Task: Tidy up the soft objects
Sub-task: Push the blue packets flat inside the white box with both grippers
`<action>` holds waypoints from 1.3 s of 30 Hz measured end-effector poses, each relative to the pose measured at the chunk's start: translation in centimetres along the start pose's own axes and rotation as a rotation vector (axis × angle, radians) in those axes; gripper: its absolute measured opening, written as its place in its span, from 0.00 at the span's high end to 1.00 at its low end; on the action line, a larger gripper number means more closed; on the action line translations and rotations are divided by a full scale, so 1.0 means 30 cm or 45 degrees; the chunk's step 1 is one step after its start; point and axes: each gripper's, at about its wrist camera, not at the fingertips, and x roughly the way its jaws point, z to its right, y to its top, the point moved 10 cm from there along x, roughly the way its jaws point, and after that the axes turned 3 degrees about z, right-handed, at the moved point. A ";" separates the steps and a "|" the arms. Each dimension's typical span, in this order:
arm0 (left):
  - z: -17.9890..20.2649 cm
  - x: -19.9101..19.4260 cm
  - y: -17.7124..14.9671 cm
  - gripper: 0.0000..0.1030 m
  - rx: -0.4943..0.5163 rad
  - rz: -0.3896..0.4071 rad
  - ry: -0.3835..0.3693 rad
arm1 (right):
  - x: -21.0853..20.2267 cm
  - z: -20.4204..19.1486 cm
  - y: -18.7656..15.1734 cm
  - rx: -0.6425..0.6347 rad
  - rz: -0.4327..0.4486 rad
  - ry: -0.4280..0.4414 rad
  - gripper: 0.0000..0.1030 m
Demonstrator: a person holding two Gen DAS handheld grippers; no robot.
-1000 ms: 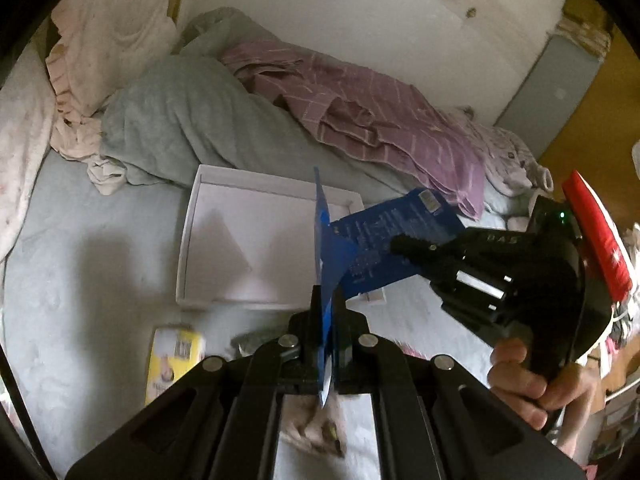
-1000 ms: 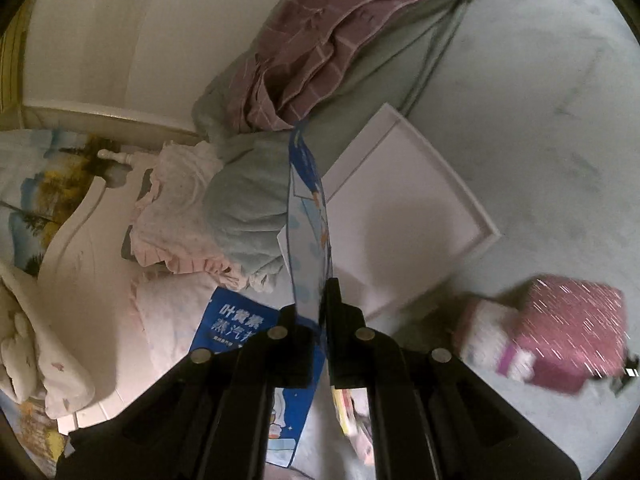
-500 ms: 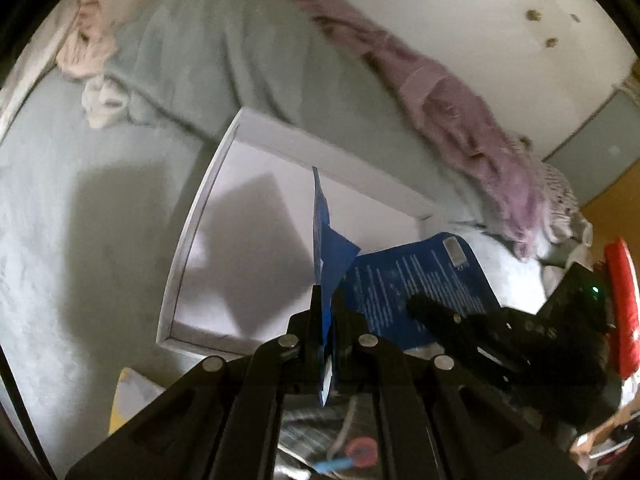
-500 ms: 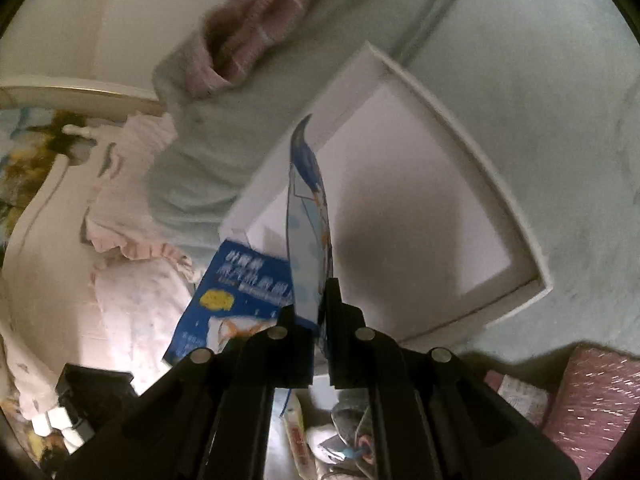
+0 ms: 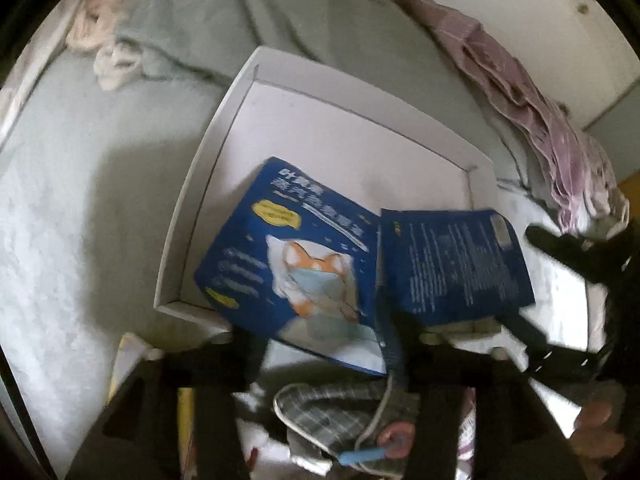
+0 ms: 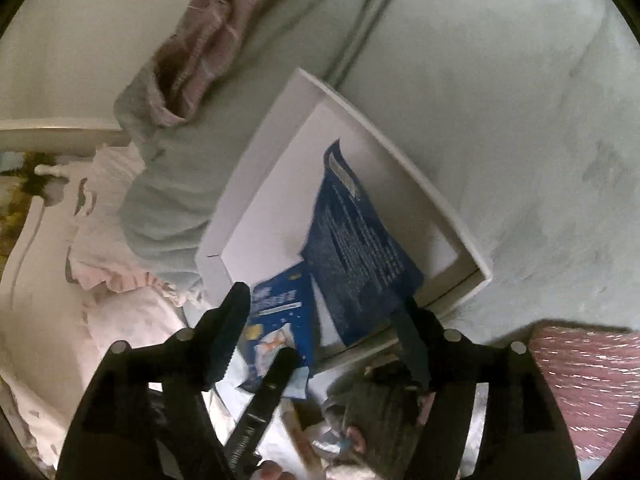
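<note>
1. My left claw (image 5: 332, 344) has its jaws opening; its fingers stand wide apart at the bottom of its own view, and the front packet (image 5: 296, 264), blue with a fox picture, lies between them but free of the pads. I read it as released.
2. My right claw (image 6: 324, 336) is likewise opening, fingers spread, nothing pressed between the pads. The back packet (image 6: 360, 256), its blue printed side up, lies just ahead of the fingertips.
3. Both packets lie in the white tray (image 5: 224, 152) at its near edge, side by side and touching; each overhangs that near rim.
4. The tray sits on the bed (image 5: 60, 220), on a pale sheet. A grey-green blanket (image 5: 208, 16) is bunched along the tray's far edge, with a purple striped cloth (image 5: 532, 108) on top of it.
5. Below the near rim I see a checked cloth (image 5: 340, 412) and a white cord, blurred.
6. A pink speckled box (image 6: 588, 384) lies near the tray's right corner in the right view.
</note>
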 end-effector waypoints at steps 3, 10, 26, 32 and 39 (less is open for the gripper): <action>0.006 -0.038 0.011 0.43 0.010 -0.001 0.037 | -0.042 -0.036 0.002 -0.058 -0.021 -0.025 0.27; -0.033 -0.101 -0.007 0.51 -0.107 -0.122 0.009 | -0.054 -0.085 -0.051 -0.208 -0.143 -0.043 0.27; -0.093 0.079 0.022 0.96 0.075 -0.179 0.141 | 0.068 -0.050 -0.046 -0.439 -0.045 -0.266 0.75; -0.047 0.143 0.013 0.96 -0.046 -0.216 0.009 | 0.037 -0.077 -0.039 -0.463 -0.015 -0.268 0.75; -0.008 0.144 -0.023 0.96 0.136 -0.205 0.080 | 0.038 -0.072 -0.041 -0.475 -0.038 -0.287 0.75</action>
